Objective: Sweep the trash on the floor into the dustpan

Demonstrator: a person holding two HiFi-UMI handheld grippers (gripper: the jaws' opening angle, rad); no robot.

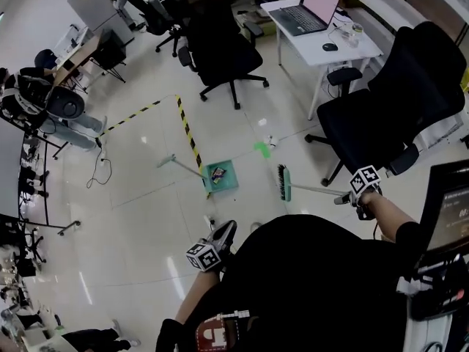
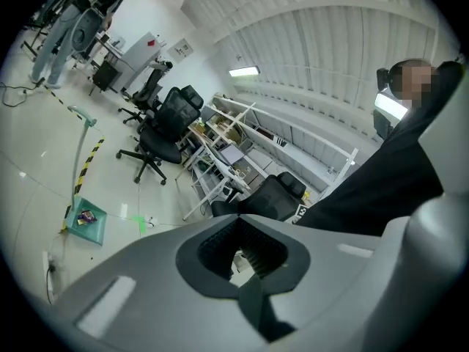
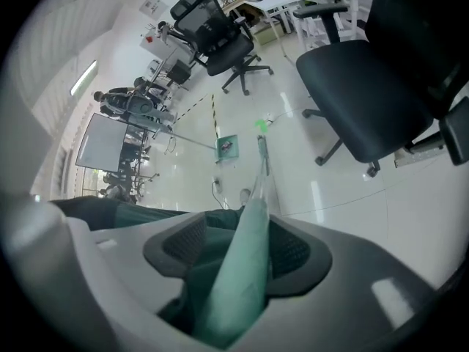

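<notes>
My right gripper [image 1: 343, 196] has its fingers clamped on the handle of the broom [image 1: 284, 183], whose bristles sit low near the dustpan [image 1: 229, 184]. The pan already holds some trash, and a green scrap [image 1: 261, 149] lies on the floor nearby. My left gripper [image 1: 224, 232] hangs idle, fingers together on nothing. I'd set the bristles beyond the scrap and draw it in with short, low strokes toward the pan's mouth.
</notes>
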